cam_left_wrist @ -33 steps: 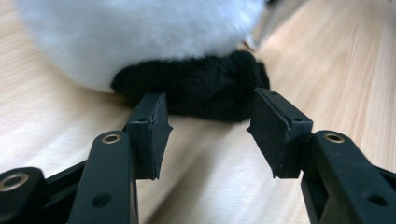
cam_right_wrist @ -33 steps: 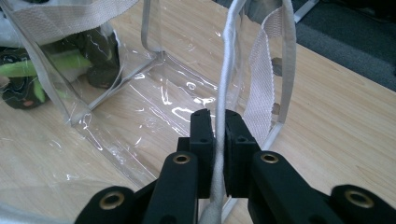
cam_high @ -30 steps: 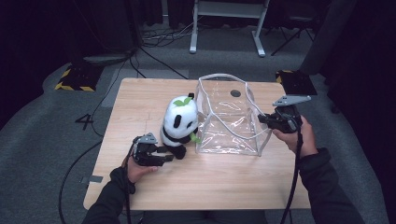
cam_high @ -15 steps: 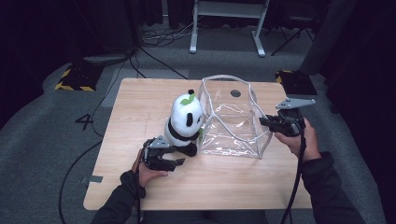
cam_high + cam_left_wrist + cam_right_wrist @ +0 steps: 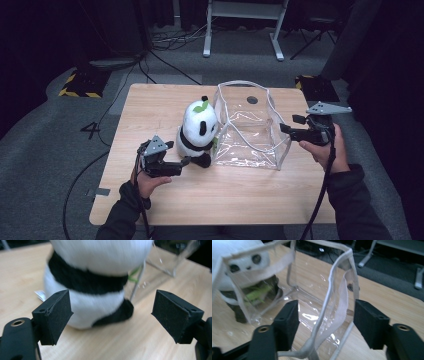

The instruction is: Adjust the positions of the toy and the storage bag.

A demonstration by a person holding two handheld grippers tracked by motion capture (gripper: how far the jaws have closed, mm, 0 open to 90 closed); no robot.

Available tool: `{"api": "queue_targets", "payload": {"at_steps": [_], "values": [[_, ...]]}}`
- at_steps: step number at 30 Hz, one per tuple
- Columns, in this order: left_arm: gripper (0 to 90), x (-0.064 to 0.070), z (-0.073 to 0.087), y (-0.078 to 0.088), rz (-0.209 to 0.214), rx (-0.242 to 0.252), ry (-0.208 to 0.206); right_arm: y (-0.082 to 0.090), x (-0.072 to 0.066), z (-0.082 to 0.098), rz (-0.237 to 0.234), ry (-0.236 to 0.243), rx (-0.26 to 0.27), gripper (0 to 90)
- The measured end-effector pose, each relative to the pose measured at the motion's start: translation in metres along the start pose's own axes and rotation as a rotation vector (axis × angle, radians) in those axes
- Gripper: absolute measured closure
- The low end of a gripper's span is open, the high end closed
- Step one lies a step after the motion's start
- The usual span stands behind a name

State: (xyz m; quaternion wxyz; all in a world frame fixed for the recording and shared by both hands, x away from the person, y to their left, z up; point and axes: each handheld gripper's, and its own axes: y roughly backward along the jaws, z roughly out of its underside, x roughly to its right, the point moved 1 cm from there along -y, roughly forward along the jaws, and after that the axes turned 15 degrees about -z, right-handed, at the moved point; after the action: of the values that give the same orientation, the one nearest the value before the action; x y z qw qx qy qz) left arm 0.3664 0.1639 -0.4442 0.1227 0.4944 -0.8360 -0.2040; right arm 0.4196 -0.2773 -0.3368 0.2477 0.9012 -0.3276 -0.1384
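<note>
A black-and-white panda plush (image 5: 198,132) with a green leaf on its head sits upright on the wooden table (image 5: 150,105), touching the left wall of a clear bag with white trim (image 5: 250,127). My left gripper (image 5: 182,162) is at the panda's near left; its jaws have just been opening and stand open. The panda's body (image 5: 100,277) is just beyond the left gripper (image 5: 110,315), untouched. My right gripper (image 5: 286,127) is at the bag's right edge; its jaws have just been opening. The bag's trimmed edge (image 5: 337,305) runs between the right gripper (image 5: 325,320) pads, unpressed.
Grey carpet surrounds the table. Cables (image 5: 165,55) lie on the floor behind it, by a white metal stand (image 5: 240,30). A yellow-and-black striped plate (image 5: 77,87) lies at the far left. A dark round hole (image 5: 252,100) in the tabletop sits under the bag's far end.
The left gripper carried the panda a little right against the bag, then let go and opened. The right gripper's jaws opened off the bag's edge; that hand stayed put.
</note>
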Motion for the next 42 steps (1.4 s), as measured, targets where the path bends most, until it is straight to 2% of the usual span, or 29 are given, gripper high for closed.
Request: {"api": "queue_targets", "payload": {"at_steps": [2, 3, 5, 12, 15, 18, 21, 26, 28, 29, 31, 33, 35, 38, 42], "values": [[15.9, 0.001, -0.007, 0.002, -0.035, 0.022, 0.009, 0.003, 0.000, 0.001, -0.015, 0.007, 0.018, 31.7], [15.9, 0.002, -0.010, 0.003, -0.049, 0.036, 0.008, 0.004, -0.001, 0.002, -0.001, 0.016, 0.021, 27.4], [15.9, 0.004, -0.019, 0.007, -0.062, 0.060, -0.003, 0.008, -0.001, 0.004, 0.002, 0.021, 0.034, 25.2], [15.9, 0.016, -0.046, 0.009, -0.091, 0.106, -0.010, 0.022, 0.002, 0.012, -0.017, 0.022, 0.072, 21.4], [15.9, 0.024, -0.055, 0.008, -0.093, 0.116, -0.029, 0.026, 0.004, 0.018, -0.028, 0.029, 0.080, 20.9], [15.9, 0.030, -0.062, 0.004, -0.094, 0.115, -0.045, 0.029, 0.005, 0.025, -0.045, 0.032, 0.082, 20.8], [15.9, 0.035, -0.067, 0.000, -0.099, 0.122, -0.039, 0.032, 0.004, 0.031, -0.048, 0.042, 0.084, 20.5], [15.9, 0.038, -0.074, -0.009, -0.122, 0.125, -0.042, 0.034, 0.004, 0.046, -0.054, 0.041, 0.082, 20.5], [15.9, 0.039, -0.078, -0.012, -0.145, 0.127, -0.040, 0.034, 0.004, 0.053, -0.054, 0.035, 0.083, 20.5], [15.9, 0.039, -0.080, -0.014, -0.150, 0.135, -0.029, 0.035, 0.004, 0.057, -0.054, 0.031, 0.084, 20.6], [15.9, 0.038, -0.081, -0.018, -0.164, 0.135, -0.030, 0.036, 0.003, 0.065, -0.034, 0.026, 0.078, 21.3], [15.7, 0.035, -0.083, -0.025, -0.179, 0.125, -0.013, 0.038, 0.001, 0.072, -0.013, 0.027, 0.081, 21.7], [15.2, 0.033, -0.085, -0.028, -0.183, 0.120, -0.003, 0.041, 0.000, 0.082, -0.017, 0.006, 0.093, 21.9], [15.1, 0.032, -0.089, -0.032, -0.216, 0.120, -0.002, 0.040, -0.001, 0.093, 0.003, 0.010, 0.074, 21.7], [14.6, 0.032, -0.092, -0.038, -0.224, 0.107, 0.001, 0.035, 0.003, 0.109, 0.003, -0.010, 0.061, 21.9]]}}
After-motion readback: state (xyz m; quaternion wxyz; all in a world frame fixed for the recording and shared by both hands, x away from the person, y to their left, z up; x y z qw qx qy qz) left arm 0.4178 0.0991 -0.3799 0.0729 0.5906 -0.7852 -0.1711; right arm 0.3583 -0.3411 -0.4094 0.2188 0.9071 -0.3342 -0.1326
